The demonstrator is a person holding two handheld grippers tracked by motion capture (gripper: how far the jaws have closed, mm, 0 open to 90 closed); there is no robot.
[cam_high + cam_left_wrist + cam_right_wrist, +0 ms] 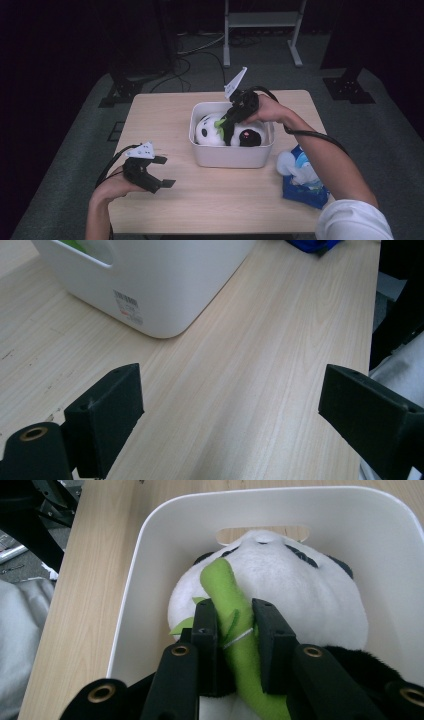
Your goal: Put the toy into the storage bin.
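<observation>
One plush panda (280,585) in white bin (220,157) – right gripper (235,630) clamps its green stalk (227,587); left gripper (230,405) wide open, empty; blue pkg (302,182) nearby.

One white bin (220,156) sits mid-desk (210,200), holding one plush panda (207,131) with one green bamboo stalk (240,630). One blue wipes pack (302,187) lies at the right edge. Two tongs: left (162,172), right (225,125).

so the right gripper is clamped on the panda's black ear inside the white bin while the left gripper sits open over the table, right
Not quite. The right gripper is clamped on the green bamboo stalk of the plush panda, not its ear, as the right gripper view shows. The rest holds: the panda lies in the white bin and the left gripper sits open over the table.
</observation>
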